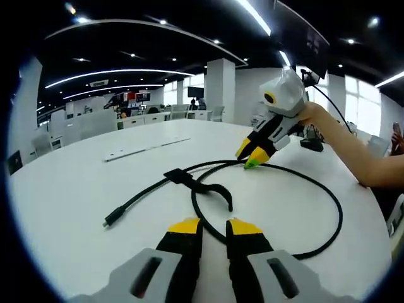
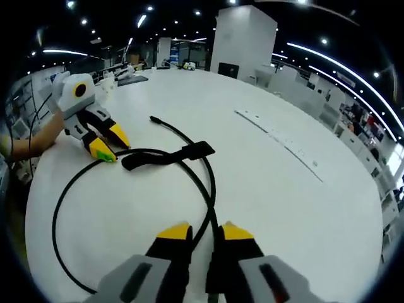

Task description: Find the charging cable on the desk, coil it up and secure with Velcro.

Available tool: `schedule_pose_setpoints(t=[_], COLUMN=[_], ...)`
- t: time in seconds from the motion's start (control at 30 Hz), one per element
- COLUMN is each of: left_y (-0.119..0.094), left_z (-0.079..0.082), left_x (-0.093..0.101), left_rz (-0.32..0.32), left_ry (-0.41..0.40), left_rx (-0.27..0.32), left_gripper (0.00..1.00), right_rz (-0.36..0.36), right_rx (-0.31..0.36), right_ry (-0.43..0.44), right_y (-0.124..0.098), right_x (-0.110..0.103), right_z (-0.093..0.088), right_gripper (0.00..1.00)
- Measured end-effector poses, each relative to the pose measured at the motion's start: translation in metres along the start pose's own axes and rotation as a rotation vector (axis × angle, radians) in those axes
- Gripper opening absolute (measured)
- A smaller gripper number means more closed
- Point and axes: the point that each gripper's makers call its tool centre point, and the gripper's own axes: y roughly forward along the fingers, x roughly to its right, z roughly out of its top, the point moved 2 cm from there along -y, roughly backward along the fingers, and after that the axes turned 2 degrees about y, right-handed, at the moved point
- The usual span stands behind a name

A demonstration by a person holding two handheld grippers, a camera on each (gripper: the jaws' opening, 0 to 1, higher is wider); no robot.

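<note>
A black charging cable (image 1: 328, 202) lies in one big loop on the white desk (image 1: 76, 189). Its plug end (image 1: 111, 219) trails to the left. A black Velcro strap (image 1: 205, 184) sits on the cable where the strands cross. My left gripper (image 1: 214, 228) is at the near side of the loop, jaws close together with the cable running between them. Across the loop, my right gripper (image 1: 249, 156) pinches the cable with its tips. In the right gripper view the cable (image 2: 63, 208) enters my right gripper (image 2: 206, 232), the strap (image 2: 167, 156) lies ahead, and the left gripper (image 2: 108, 146) holds the far side.
A person's hand and forearm (image 1: 353, 154) hold the right gripper; a hand (image 2: 28, 144) holds the left one. A long white strip (image 1: 146, 149) lies on the desk beyond the cable, also the strip (image 2: 278, 137). Office desks and a pillar (image 1: 219, 88) stand behind.
</note>
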Motion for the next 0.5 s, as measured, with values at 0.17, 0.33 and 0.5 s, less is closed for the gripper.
schedule_pose_setpoints(t=[0.17,0.33,0.5], left_y=[0.0011,0.0029,0.0056], left_z=[0.0001,0.0007,0.0021], left_x=[-0.0003,-0.0034,-0.0063], left_rz=[0.006,0.030,0.040], left_ry=[-0.006,0.007,0.011], left_rx=[0.007,0.012,0.024], left_gripper=[0.17,0.16,0.15], right_rz=[-0.013,-0.014,-0.021], right_rx=[-0.017,-0.022,-0.033], right_ry=[-0.058,-0.081,-0.153], right_y=[0.0015,0.0038,0.0058], right_x=[-0.0022,-0.0037,-0.0062], right_z=[0.0003,0.0022,0.0054], right_gripper=[0.12,0.12,0.11])
